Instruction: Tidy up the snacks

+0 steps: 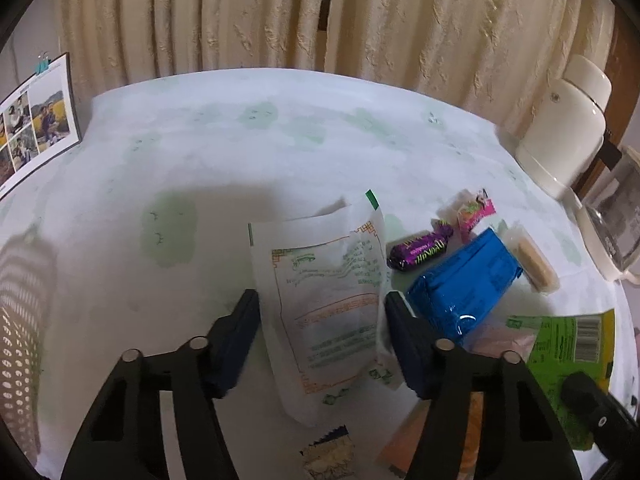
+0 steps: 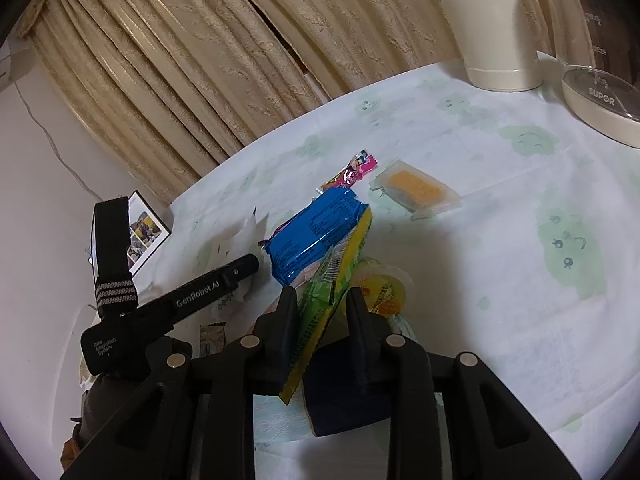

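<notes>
Left wrist first: black left gripper (image 1: pixel 322 334) spread wide, straddling flat white paper-like snack pouch (image 1: pixel 328 300) on pale green-patterned tablecloth (image 1: pixel 240 152), squared up apparently for a pinch. Right wrist: right gripper (image 2: pixel 322 304) clamped narrow on green-and-yellow plastic snack bag (image 2: pixel 320 312), held edgewise, seemingly lifted from shiny blue foil pack (image 2: pixel 312 236).

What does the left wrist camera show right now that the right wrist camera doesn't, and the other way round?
Left wrist only: the purple candy bar beside the white packet, and the perforated basket at the left edge.

Right wrist only: the yellow jelly cup behind the right gripper, whose jaws are shut on the green-yellow bag.

Both: the white packet between the left gripper's open jaws, the blue packet, the pink wrapper, the clear-wrapped wafer, the cream jug and the photo calendar.
</notes>
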Tool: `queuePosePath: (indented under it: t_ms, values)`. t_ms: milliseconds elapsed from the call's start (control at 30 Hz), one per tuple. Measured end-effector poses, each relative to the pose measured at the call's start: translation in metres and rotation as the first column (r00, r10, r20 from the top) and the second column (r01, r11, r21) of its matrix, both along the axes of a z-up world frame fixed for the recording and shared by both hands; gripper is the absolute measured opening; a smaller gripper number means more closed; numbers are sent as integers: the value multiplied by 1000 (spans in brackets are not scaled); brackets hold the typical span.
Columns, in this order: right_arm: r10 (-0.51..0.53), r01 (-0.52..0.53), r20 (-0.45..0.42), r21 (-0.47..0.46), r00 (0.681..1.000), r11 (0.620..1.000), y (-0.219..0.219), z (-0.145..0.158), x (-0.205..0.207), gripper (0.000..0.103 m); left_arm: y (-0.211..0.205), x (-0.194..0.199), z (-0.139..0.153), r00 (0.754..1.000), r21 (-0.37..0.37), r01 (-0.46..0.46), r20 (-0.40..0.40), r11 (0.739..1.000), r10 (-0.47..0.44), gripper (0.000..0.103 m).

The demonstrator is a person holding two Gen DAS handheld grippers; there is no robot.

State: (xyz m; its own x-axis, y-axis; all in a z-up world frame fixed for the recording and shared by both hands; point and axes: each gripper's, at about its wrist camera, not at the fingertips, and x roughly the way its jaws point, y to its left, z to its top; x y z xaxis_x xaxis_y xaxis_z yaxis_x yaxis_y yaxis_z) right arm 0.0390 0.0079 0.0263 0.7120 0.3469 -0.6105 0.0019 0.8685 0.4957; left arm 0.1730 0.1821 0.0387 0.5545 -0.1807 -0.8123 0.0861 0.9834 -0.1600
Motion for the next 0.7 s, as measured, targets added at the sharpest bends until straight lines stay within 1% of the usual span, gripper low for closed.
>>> queuePosePath:
  t_ms: [33, 100, 200, 300, 500, 633, 700]
  values:
    - [3, -3, 0, -4, 1000, 1000, 1, 0, 0, 27, 1, 0, 0, 1000, -6, -3, 5, 1000, 3, 55]
    - [7, -7, -1, -6, 1000, 1000, 1, 0, -1, 28, 3, 0, 1, 1000, -31, -7, 6, 1000, 7, 48]
    - [15, -15, -6, -5, 1000, 1000, 2, -1, 0, 32, 6, 0, 4, 1000, -69, -15, 5, 998, 15, 45]
    - [27, -27, -10, -14, 1000, 1000, 6, -3, 1, 35, 10, -3, 13, 999, -77, -30, 39, 997, 33, 44]
    - [32, -32, 0, -39, 999, 999, 9, -2, 0, 36, 24, -12, 40, 991, -101, -67, 112, 993, 79, 44]
    - [39, -38, 11, -52, 999, 998, 10, -2, 2, 37, 39, -23, 59, 978, -99, -113, 167, 989, 128, 44]
    - [44, -42, 19, -76, 999, 996, 15, -1, 3, 38, 49, -28, 69, 968, -95, -142, 194, 985, 158, 44]
